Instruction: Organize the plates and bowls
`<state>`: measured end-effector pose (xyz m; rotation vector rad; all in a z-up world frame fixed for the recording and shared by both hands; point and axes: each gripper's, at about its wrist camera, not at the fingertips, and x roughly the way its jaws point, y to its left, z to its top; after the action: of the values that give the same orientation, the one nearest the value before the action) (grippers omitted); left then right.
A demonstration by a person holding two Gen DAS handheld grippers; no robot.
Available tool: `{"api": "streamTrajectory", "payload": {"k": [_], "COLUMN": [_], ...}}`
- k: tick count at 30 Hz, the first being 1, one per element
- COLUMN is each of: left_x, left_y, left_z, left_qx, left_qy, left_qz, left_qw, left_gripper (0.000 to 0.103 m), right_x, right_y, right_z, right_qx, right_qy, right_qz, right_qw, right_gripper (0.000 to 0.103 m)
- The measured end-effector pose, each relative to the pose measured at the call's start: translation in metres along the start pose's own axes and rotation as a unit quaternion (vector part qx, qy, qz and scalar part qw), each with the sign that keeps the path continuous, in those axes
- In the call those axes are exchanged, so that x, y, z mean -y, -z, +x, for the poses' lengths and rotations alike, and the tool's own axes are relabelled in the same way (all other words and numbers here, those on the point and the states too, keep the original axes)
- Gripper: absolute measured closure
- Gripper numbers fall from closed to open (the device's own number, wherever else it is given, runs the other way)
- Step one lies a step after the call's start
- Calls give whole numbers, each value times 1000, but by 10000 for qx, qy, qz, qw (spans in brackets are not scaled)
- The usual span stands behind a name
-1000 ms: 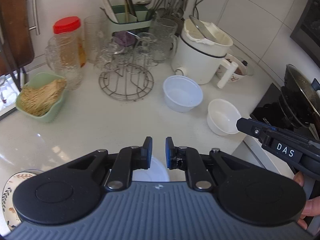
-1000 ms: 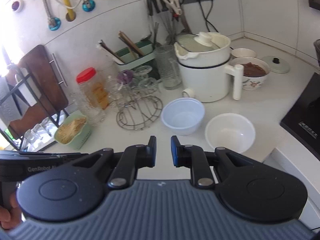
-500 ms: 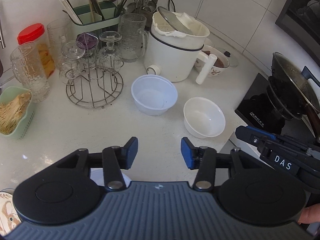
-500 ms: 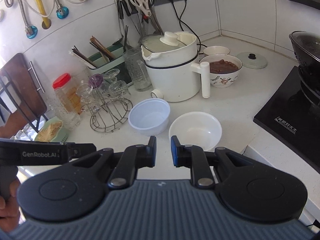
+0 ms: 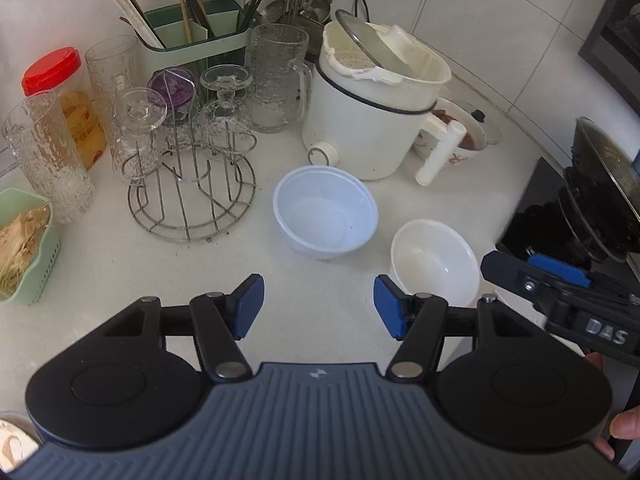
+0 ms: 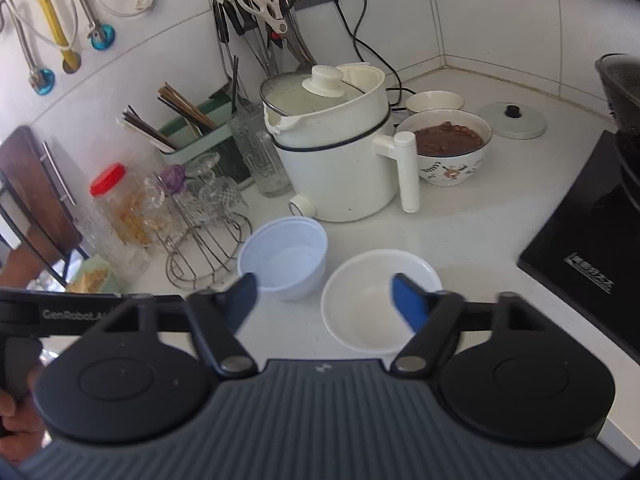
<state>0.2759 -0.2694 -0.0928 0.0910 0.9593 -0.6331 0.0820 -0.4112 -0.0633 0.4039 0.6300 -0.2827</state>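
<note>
Here the left gripper (image 5: 318, 306) stands with its blue pads spread apart, its jaws having just been opening, and only bare worktop (image 5: 320, 292) shows between them. Just beyond it sits the pale blue bowl (image 5: 325, 216), upright and empty, well in from the front edge. Right of that, close to the front edge beside the hob, is the white bowl (image 5: 434, 260), also empty; the two bowls are near each other but apart. The right gripper (image 6: 324, 300) is spread wide too, its jaws having just been opening, and nothing is pinched. In the right wrist view its right finger shows in front of the white bowl (image 6: 376, 300) and its left finger in front of the near rim of the pale blue bowl (image 6: 284, 252); whether either touches cannot be told.

Behind the bowls stands a white electric pot (image 6: 336, 152) with a side handle and a tilted lid. To its left is a wire glass rack (image 5: 192, 192) holding upturned glasses, then a red-lidded jar (image 5: 64, 100) and a green utensil holder (image 5: 192, 44) against the back wall. In the far right corner sits a patterned bowl of brown food (image 6: 446, 148), with a loose lid (image 6: 512, 120) beside it. The black hob (image 6: 588, 248) takes the worktop's right end
</note>
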Motion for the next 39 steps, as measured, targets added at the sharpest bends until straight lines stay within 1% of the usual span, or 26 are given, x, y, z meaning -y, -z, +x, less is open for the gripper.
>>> {"api": "streamTrajectory", "payload": {"k": [1,4,10,15,16,18,20,24,25,27,29,31,33,35,39], "left_x": [-2,-6,-14,-21,-23,-26,-30,-37,-38,-41,-43,-46,-48,-50,-57], "left_y": [-3,-12,-26,-35,-36,-38,-40,-44,-44,-45,-46,-47,-48,-49,-51], "left_z": [4,16,40,58,61,66,71,81,85,94,102,111,119,126,136], "left_qx": [-9,-75,-195,-325,-364,-403,-429,-411,-430,-493,-547,-622,-713,-795,-863], "left_qy": [2,24,63,106,95,103,100,223,267,322,341,380,388,401,512], "left_qz": [-23,-40,-123,-185,-202,-219,-247,-439,-488,-577,-635,-649,-612,-607,-715], "left_qw": [10000,10000,9997,9992,9991,9989,9987,9979,9975,9966,9959,9952,9948,9942,9924], "left_gripper": [37,37,37,37,37,37,37,37,37,38,38,39,45,50,55], "right_x": [2,5,12,13,13,13,13,14,14,16,16,14,14,14,12], "right_y": [-2,-6,-16,-26,-27,-30,-30,-31,-31,-32,-33,-34,-33,-33,-32], "right_z": [4,17,35,57,62,70,77,89,93,102,111,121,132,144,160], "right_qx": [-24,-94,-67,-143,-171,-216,-284,-375,-417,-530,-600,-658,-747,-849,-945], "right_qy": [-45,61,-69,38,51,99,82,-4,7,29,-23,-70,-112,-66,-22], "right_qz": [42,65,112,205,224,218,185,149,156,201,232,204,210,218,143], "right_qw": [10000,9999,9999,9997,9996,9995,9994,9992,9990,9984,9979,9976,9969,9961,9954], "right_gripper": [19,19,19,20,22,31,36,39,40,48,52,53,54,63,64]}}
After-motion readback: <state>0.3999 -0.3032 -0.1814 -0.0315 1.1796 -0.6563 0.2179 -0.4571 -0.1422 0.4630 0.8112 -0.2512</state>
